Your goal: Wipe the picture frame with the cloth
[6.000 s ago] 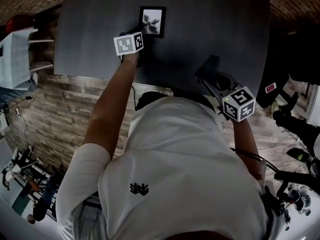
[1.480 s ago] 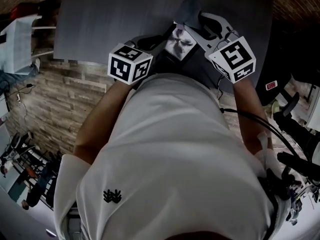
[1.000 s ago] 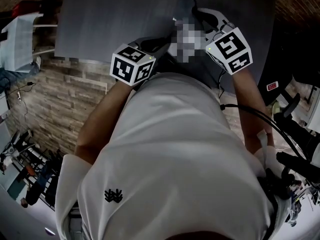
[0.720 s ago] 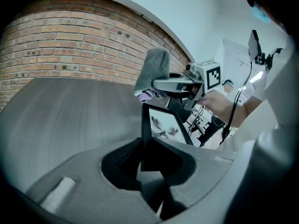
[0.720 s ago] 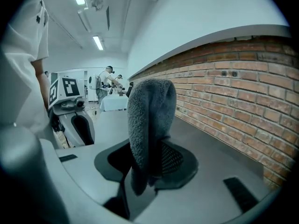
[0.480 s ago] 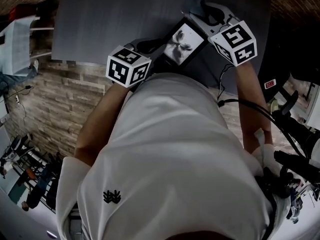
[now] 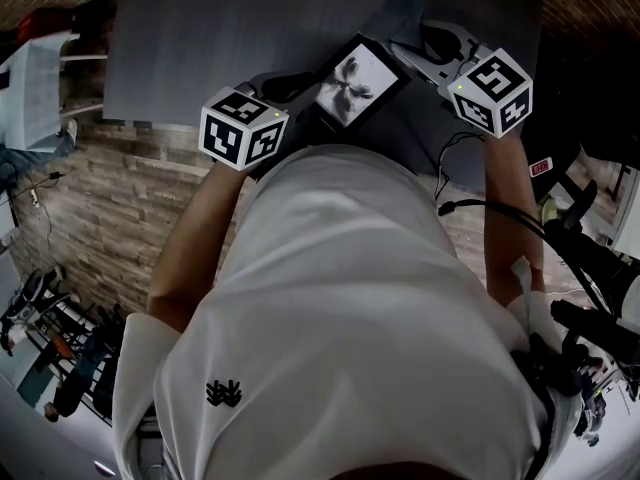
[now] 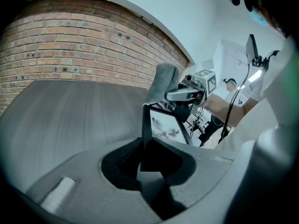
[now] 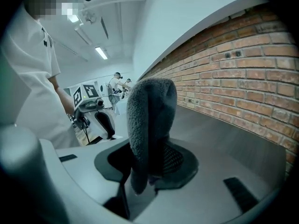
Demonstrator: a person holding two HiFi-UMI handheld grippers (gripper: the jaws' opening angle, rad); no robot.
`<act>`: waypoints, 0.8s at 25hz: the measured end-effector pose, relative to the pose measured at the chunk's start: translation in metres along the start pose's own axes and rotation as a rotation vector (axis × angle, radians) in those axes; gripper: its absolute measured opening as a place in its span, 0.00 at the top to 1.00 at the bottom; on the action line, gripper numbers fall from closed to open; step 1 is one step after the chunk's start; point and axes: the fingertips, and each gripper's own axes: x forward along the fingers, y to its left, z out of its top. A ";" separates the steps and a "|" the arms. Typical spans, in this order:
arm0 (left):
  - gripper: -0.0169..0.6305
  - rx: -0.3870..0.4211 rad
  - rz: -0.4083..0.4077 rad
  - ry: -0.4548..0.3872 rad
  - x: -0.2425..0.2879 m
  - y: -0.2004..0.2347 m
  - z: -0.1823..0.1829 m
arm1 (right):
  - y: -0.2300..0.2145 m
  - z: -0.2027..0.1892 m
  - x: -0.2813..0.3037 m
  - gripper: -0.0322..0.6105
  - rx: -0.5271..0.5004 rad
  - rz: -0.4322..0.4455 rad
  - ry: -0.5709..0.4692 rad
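Picture frame (image 7: pixel 352 80), raised over table (image 7: pixel 220 38) at twelve o'clock, edge pinched by left gripper (image 8: pixel 145 154); cloth (image 9: pixel 150 111), pinched by right gripper (image 9: pixel 148 164), at frame's one o'clock; wiping judged barely begun, most remaining.

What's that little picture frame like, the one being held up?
A small black rectangular picture frame around a pale print of a dark, flower-like shape. It is tilted, one edge clamped between the left gripper's jaws, above the dark table. The grey fluffy cloth in the right gripper sits by its far edge; whether they touch cannot be told.
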 end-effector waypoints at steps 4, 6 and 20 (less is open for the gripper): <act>0.86 -0.009 0.001 0.004 -0.002 0.004 -0.002 | -0.005 -0.006 -0.008 0.73 0.016 -0.029 0.000; 0.86 -0.011 0.004 0.001 -0.005 0.008 -0.001 | -0.005 -0.009 -0.009 0.73 0.027 -0.034 0.001; 0.86 -0.105 0.070 -0.045 -0.022 0.040 0.004 | 0.004 -0.036 -0.024 0.73 0.083 -0.049 0.020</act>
